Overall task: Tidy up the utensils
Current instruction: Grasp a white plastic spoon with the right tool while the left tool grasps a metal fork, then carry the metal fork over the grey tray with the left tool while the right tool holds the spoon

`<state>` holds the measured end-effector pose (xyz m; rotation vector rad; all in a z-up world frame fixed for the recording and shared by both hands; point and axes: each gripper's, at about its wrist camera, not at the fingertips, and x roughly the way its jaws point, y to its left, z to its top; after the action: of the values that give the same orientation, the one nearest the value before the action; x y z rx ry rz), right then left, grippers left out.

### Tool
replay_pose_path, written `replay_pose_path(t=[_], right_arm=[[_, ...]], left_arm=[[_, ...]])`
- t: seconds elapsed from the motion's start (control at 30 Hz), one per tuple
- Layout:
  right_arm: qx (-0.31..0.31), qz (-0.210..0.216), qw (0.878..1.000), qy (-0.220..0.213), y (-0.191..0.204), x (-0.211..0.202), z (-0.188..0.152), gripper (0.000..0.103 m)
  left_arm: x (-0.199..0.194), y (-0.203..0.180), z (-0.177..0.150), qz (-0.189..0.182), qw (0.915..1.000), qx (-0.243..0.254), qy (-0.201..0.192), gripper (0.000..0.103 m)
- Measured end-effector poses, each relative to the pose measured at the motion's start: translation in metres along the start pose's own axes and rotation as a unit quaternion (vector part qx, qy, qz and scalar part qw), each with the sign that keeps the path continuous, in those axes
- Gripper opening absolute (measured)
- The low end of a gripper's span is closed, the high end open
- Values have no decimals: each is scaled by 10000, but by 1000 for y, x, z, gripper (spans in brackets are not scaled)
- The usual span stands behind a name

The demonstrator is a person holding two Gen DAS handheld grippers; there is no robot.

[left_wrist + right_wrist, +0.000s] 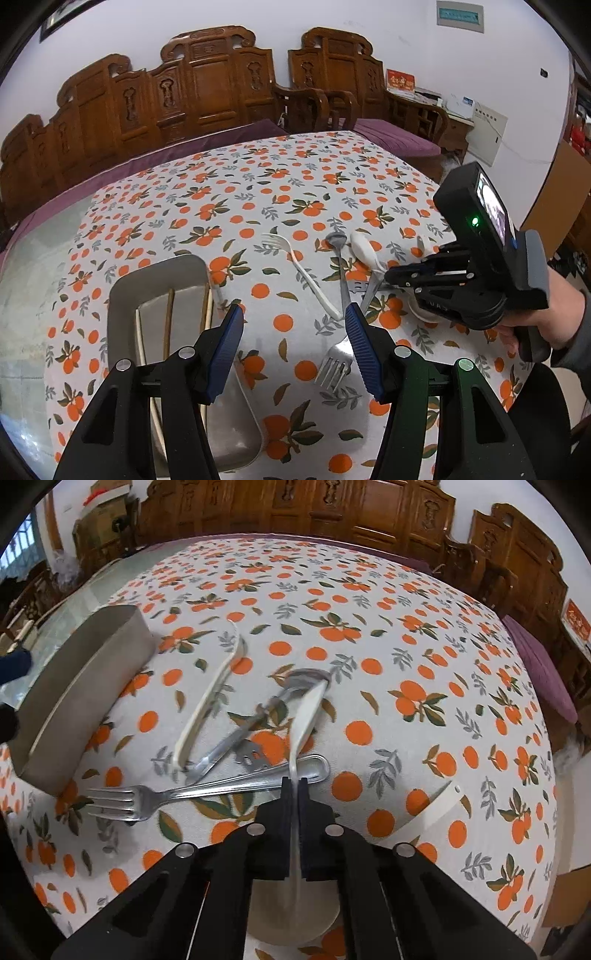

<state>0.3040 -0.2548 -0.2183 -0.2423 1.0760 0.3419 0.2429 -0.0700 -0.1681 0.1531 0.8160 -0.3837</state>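
Observation:
A grey tray [122, 295] with chopsticks [168, 325] in it lies at the left; it also shows in the right wrist view [92, 672]. My left gripper [295, 349] is open and empty above the cloth beside the tray. A white plastic fork [303, 273], a metal spoon [338, 254], a white spoon [364, 249] and a metal fork [334, 363] lie to its right. My right gripper [294, 794] is shut on the white spoon's handle [303, 723]. The metal fork [192, 792], metal spoon [240, 731] and white fork [207, 701] lie just ahead of it.
An orange-print cloth [258, 192] covers the table. A white utensil handle [436, 808] lies to the right and a small white dish [295, 915] sits under the right gripper. Carved wooden benches [184, 92] with purple cushions stand behind the table.

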Motion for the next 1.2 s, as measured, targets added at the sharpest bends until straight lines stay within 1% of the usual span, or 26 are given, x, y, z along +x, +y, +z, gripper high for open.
replay_pose_path(t=[0.13, 0.23, 0.37, 0.6, 0.73, 0.8, 0.9, 1.03, 1.07, 1.1, 1.2], right_arm=[[159, 70, 9995, -246, -5, -16, -4, 4], [293, 230, 9981, -484, -10, -35, -11, 4], [456, 259, 9965, -644, -17, -56, -28, 4], [620, 239, 9953, -702, -26, -71, -63, 4], [656, 273, 9946, -754, -30, -76, -72, 4], [653, 282, 9945, -769, -30, -77, -74, 4], [674, 309, 9943, -766, -30, -77, -75, 4], [658, 372, 9943, -757, -28, -77, -74, 4], [649, 384, 9943, -753, -27, -77, -75, 4], [645, 395, 9943, -750, -26, -77, -74, 4], [628, 382, 9946, -738, -24, -76, -74, 4]], left_arm=[[5, -8, -1, -31, 9999, 86, 52, 55], [12, -16, -3, -84, 9997, 174, 143, 55], [26, -28, -8, -209, 9989, 273, 323, 55], [57, -52, -13, -333, 9962, 476, 641, 49], [76, -59, -13, -265, 9950, 561, 782, 48], [85, -58, -14, -252, 9942, 540, 896, 39], [95, -59, -15, -165, 9926, 657, 1003, 35], [104, -59, -16, -158, 9914, 626, 1139, 31], [106, -59, -16, -140, 9914, 628, 1144, 30], [108, -58, -16, -133, 9915, 592, 1151, 25], [109, -57, -17, -184, 9921, 505, 1130, 22]])
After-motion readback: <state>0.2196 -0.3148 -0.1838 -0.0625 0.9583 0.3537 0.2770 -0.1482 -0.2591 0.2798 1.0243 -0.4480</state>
